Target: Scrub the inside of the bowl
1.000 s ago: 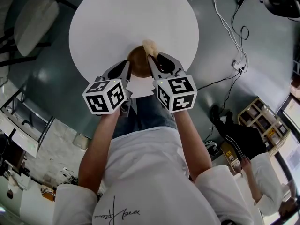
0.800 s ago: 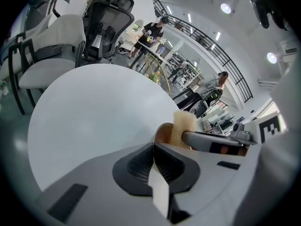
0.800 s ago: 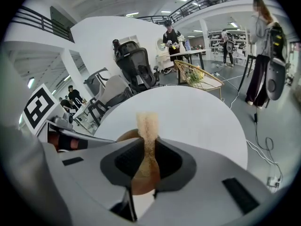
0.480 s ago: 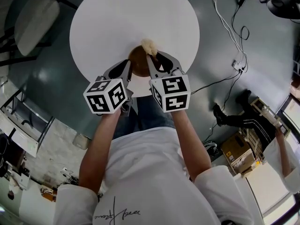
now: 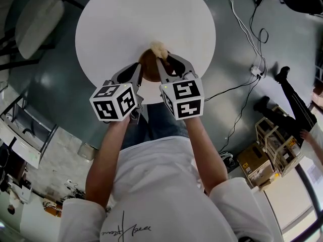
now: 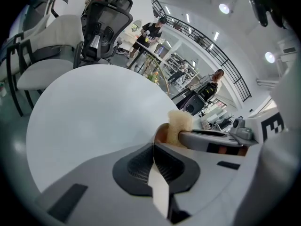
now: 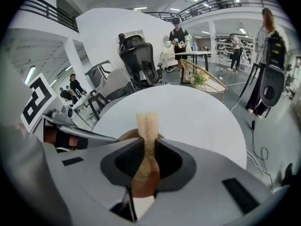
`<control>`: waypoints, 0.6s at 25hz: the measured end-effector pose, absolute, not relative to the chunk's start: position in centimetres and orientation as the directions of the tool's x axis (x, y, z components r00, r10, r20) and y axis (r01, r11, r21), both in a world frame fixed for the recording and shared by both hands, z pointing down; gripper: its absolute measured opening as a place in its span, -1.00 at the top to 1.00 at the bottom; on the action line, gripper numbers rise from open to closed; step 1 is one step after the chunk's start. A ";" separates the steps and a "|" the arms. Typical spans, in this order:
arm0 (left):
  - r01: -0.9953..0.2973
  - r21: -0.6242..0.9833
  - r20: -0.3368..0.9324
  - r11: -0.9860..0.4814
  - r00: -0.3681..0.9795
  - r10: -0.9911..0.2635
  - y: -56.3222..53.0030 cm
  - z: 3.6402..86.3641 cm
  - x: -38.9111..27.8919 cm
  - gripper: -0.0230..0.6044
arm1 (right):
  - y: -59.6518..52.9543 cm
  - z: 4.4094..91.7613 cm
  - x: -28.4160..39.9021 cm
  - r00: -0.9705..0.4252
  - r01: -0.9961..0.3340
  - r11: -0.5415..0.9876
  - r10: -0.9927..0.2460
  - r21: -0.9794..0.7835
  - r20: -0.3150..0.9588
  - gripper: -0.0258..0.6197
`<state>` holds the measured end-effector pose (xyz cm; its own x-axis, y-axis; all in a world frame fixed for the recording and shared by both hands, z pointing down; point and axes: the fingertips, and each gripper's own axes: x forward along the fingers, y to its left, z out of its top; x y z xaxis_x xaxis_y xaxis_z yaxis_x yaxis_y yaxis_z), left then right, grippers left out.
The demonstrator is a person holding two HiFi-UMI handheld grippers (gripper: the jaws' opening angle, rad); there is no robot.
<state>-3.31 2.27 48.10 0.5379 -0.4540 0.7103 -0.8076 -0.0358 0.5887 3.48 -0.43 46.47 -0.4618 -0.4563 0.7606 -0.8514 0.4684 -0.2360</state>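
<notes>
A brown bowl (image 5: 147, 60) sits on the round white table (image 5: 131, 19), near its front edge. My left gripper (image 5: 138, 70) reaches the bowl's left rim and looks shut on it; in the left gripper view the jaws meet right at the bowl's edge (image 6: 161, 133). My right gripper (image 5: 160, 63) is shut on a pale yellow sponge (image 5: 159, 48), which sticks up past the jaws over the bowl's far right side. In the right gripper view the sponge (image 7: 147, 125) stands pinched between the jaws, with the bowl (image 7: 126, 135) below it.
A white chair (image 5: 35, 19) stands at the table's far left. Cables (image 5: 247, 34) trail over the floor to the right. A person (image 5: 290, 107) and wooden shelving (image 5: 275, 140) are at the right. My own legs are under the table's front edge.
My right gripper has shifted a little left and away from me with the sponge, over the bowl. The left gripper has hardly moved. The person at the right has walked further up the frame.
</notes>
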 end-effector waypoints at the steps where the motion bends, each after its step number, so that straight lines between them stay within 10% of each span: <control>1: -0.808 0.588 0.710 -0.036 0.538 -0.454 2.3 48.1 -3.3 0.89 | -0.4 46.5 3.3 -0.465 -0.849 0.472 -0.454 -0.237 0.760 0.65; 15: -0.809 0.586 0.710 -0.043 0.538 -0.454 2.6 48.2 -3.2 0.89 | 0.1 46.3 2.1 -0.492 -0.826 0.508 -0.437 -0.244 0.753 0.65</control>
<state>-3.22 2.59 48.19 0.5384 -0.4536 0.7102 -0.8092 -0.0429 0.5860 2.05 0.13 46.29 -0.4916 -0.4369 0.7533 -0.8260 0.5080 -0.2443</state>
